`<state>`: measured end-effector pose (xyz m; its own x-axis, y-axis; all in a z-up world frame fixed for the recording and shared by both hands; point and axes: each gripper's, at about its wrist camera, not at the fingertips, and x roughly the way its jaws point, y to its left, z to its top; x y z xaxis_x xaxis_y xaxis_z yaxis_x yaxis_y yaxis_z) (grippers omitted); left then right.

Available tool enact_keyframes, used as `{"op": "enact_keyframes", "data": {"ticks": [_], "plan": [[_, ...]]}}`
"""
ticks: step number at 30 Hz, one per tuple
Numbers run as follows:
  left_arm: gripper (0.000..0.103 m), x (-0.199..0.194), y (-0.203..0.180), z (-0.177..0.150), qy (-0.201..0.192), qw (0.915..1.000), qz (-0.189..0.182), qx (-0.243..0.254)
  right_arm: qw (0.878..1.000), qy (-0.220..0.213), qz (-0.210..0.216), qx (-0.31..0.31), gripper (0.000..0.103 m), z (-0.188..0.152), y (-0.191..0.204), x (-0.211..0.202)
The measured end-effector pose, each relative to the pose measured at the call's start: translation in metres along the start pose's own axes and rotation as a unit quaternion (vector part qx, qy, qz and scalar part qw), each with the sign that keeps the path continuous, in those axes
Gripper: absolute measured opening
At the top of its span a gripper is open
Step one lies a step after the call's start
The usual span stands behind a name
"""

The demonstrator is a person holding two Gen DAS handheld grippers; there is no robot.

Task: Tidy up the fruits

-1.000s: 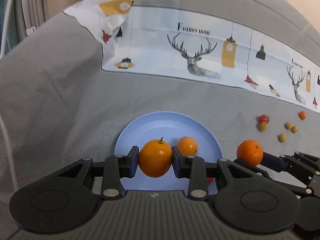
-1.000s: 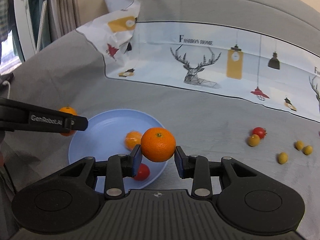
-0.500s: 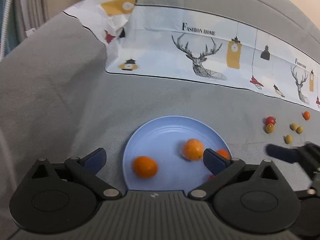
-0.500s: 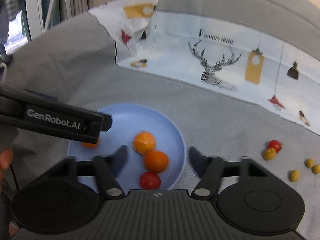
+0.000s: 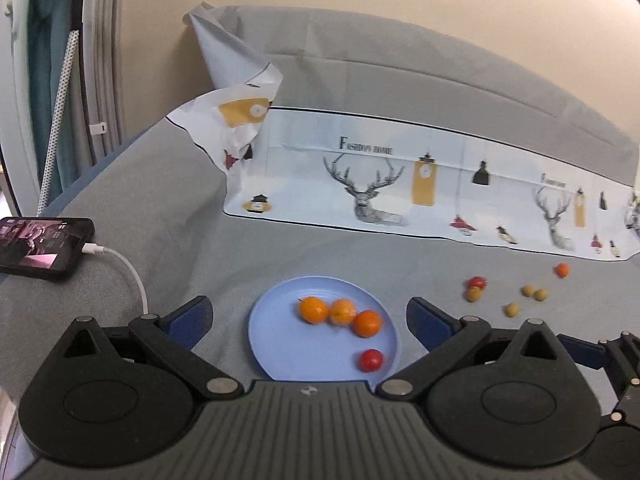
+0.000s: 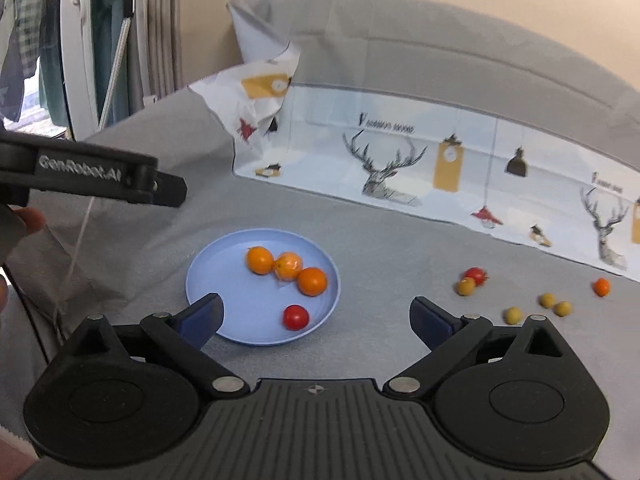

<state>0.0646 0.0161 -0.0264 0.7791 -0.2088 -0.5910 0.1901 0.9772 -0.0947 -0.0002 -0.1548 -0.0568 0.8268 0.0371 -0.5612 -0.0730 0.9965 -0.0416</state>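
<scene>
Left gripper (image 5: 308,316) jaws apart, empty; right gripper (image 6: 316,316) jaws opening, empty. Loose small fruits (image 6: 512,314) on the counter likely light, round, roll-prone, soft-skinned: grip gently across the middle.

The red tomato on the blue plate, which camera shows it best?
The right wrist view: the red tomato lies whole and unobstructed on the blue plate. In the left wrist view it sits near the plate's edge, close above the gripper body, smaller.

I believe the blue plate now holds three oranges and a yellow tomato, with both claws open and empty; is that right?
Not quite: the tomato on the blue plate is red, not yellow, as the right wrist view shows. The rest stands: three oranges lie on the plate, and the left claw and right claw are open and empty.
</scene>
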Motion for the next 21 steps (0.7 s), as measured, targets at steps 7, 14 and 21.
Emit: {"op": "enact_keyframes", "data": {"ticks": [7,14,21], "plan": [[0.103,-0.041,-0.014,-0.001,0.004,0.9999,0.016,0.002,0.998,-0.039,-0.008,0.037,0.101,-0.010,-0.008,-0.051],[0.103,-0.065,-0.020,-0.003,0.017,0.9995,0.022,-0.016,0.997,-0.069,0.002,0.043,0.102,-0.024,-0.008,-0.088],[0.103,-0.066,-0.022,-0.010,0.031,0.9988,0.038,0.002,0.996,-0.078,0.010,0.045,0.102,-0.028,-0.007,-0.101]]}}
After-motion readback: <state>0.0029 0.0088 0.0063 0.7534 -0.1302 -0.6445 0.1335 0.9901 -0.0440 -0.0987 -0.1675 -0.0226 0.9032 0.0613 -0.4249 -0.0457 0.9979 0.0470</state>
